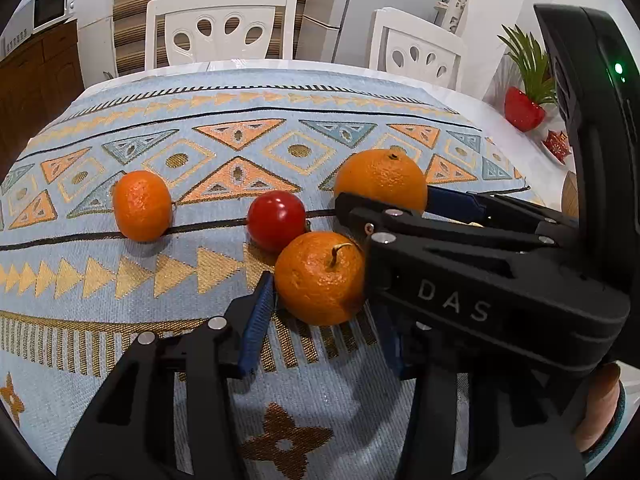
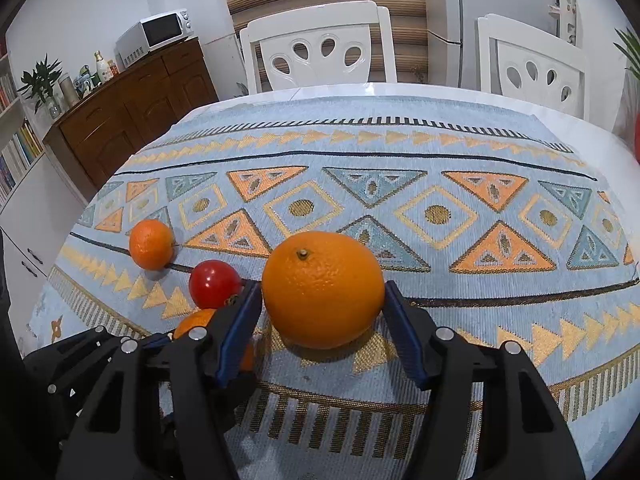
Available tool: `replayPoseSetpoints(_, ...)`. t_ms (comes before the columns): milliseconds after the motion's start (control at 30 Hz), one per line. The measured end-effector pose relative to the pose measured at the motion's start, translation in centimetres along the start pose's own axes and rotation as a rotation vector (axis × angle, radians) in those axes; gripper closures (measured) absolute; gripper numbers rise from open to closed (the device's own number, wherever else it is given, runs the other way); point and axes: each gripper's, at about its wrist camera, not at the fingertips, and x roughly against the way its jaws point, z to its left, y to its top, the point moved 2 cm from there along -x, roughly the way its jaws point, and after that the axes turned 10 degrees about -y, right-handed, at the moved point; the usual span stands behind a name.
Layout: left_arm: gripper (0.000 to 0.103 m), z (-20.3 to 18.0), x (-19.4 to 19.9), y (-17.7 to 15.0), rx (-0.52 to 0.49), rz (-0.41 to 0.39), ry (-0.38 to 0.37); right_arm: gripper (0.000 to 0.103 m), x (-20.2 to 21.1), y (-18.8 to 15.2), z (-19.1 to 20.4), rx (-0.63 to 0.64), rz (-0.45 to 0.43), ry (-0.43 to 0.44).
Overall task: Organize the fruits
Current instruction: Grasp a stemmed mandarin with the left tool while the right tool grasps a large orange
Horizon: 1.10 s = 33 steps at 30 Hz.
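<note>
Several fruits lie on the patterned blue cloth. A stemmed mandarin rests at the tips of my left gripper, which is open, one blue pad close to its left side; the other pad is hidden behind the right gripper's body. The large orange sits on the cloth between the pads of my right gripper, open wide with its tips level with the fruit's sides. A red tomato touches the mandarin's far left side. A small mandarin lies alone further left.
Two white chairs stand at the table's far edge. A red strawberry-shaped pot with a plant and a wooden dish are at the right. A sideboard with a microwave stands left. A hand holds the right gripper.
</note>
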Motion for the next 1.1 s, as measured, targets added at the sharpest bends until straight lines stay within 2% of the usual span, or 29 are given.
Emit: replayPoseSetpoints(1100, 0.058, 0.02, 0.01, 0.00, 0.000, -0.002, -0.001, 0.045, 0.27, 0.03, -0.45, -0.026, -0.007, 0.020)
